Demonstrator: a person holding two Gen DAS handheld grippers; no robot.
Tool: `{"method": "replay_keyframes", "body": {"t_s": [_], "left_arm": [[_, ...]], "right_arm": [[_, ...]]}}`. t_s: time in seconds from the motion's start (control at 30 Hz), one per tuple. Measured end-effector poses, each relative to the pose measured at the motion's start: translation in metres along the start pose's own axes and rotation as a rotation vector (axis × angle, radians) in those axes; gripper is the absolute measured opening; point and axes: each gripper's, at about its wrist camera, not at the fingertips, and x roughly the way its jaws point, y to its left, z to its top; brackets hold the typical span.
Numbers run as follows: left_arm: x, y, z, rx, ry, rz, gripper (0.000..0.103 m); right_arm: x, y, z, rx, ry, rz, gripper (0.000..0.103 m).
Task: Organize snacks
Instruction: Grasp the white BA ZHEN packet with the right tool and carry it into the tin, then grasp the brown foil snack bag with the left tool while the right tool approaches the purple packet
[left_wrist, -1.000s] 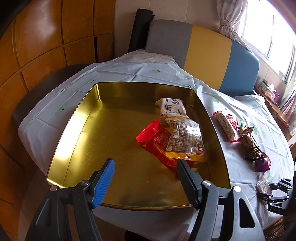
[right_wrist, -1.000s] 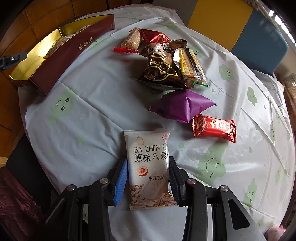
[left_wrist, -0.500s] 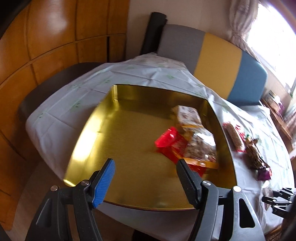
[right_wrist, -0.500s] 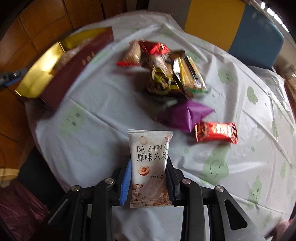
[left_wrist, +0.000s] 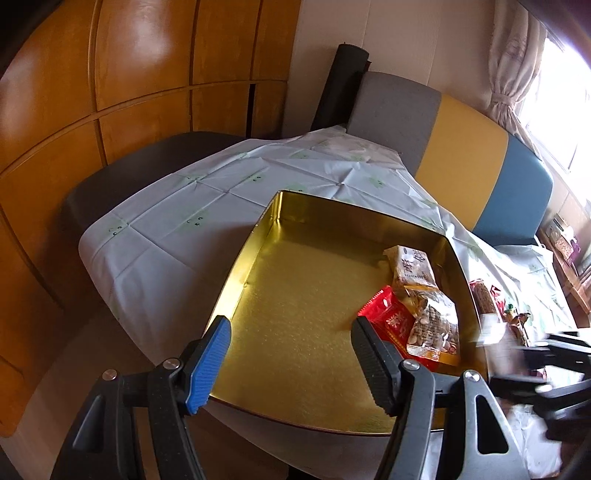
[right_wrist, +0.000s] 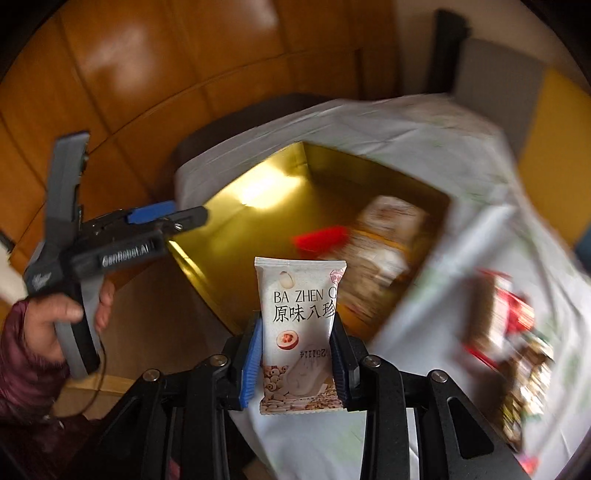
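Since the earlier frames, the white snack packet (right_wrist: 300, 325) has left the tablecloth (right_wrist: 436, 177) and now hangs in the air in front of the gold tin (right_wrist: 236, 206); the loose snacks (right_wrist: 509, 332) that filled the upper centre of the right wrist view now sit blurred at the right edge.

Packet position: lower centre of the right wrist view, upright, long axis running away from the camera along the fingers. Its lower half sits between the pads. Its upper end points toward the near rim of the tin.

Right gripper (right_wrist: 297, 363): jaws narrow, just closed further, pressing both long edges of the packet. The grip is judged secure.

Tin: directly beyond the packet, in the centre of the frame. The left wrist view shows its floor bare on the left and centre. A red packet (left_wrist: 391, 321), a clear nut bag (left_wrist: 436, 328) and a beige packet (left_wrist: 412, 266) lie together against its right wall.

Left gripper (left_wrist: 290, 363): jaws wide, nothing between them, over the near left rim of the tin. In the right wrist view it appears at the left edge, carried by the person's hand (right_wrist: 55, 325).

Governing relation: the bare floor lies straight ahead of the held packet, past the near rim. The right hand is the working hand. The likely next move is forward over the rim, then release.
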Motion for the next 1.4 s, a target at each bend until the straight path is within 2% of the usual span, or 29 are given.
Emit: {"method": "replay_keyframes", "body": {"t_s": [0.13,0.33,0.53,0.63,0.67,0.8,0.9,1.07,1.2,1.4], "left_arm": [[0.001,0.009,0.003,-0.028,-0.002,0.004,0.069],[0.006,0.022,0.005,-0.065,0.007,0.017,0.068],[0.013,0.027,0.002,-0.083,0.027,0.024,0.069],[0.014,0.026,0.001,-0.077,0.029,0.024,0.068],[0.014,0.025,0.001,-0.074,0.029,0.025,0.068],[0.012,0.023,0.0,-0.067,0.022,0.025,0.068],[0.012,0.021,0.0,-0.065,0.023,0.017,0.069],[0.009,0.017,-0.001,-0.064,0.024,0.0,0.069],[0.01,0.013,-0.001,-0.062,0.037,-0.018,0.069],[0.006,-0.005,-0.003,-0.003,0.04,-0.037,0.068]], "right_arm": [[0.044,0.014,0.024,-0.022,0.08,0.06,0.034],[0.095,0.016,0.033,-0.025,0.196,0.047,0.034],[0.119,0.017,0.031,-0.03,0.236,0.007,0.037],[0.124,0.017,0.031,-0.022,0.227,0.01,0.037],[0.124,0.015,0.03,-0.015,0.221,0.011,0.04],[0.097,0.016,0.025,-0.015,0.172,0.016,0.041],[0.072,0.02,0.022,-0.012,0.098,0.028,0.042],[0.024,0.018,0.004,-0.002,-0.023,-0.006,0.046],[-0.017,-0.002,-0.021,0.045,-0.104,-0.057,0.051],[-0.068,-0.056,-0.069,0.165,-0.129,-0.195,0.053]]}}
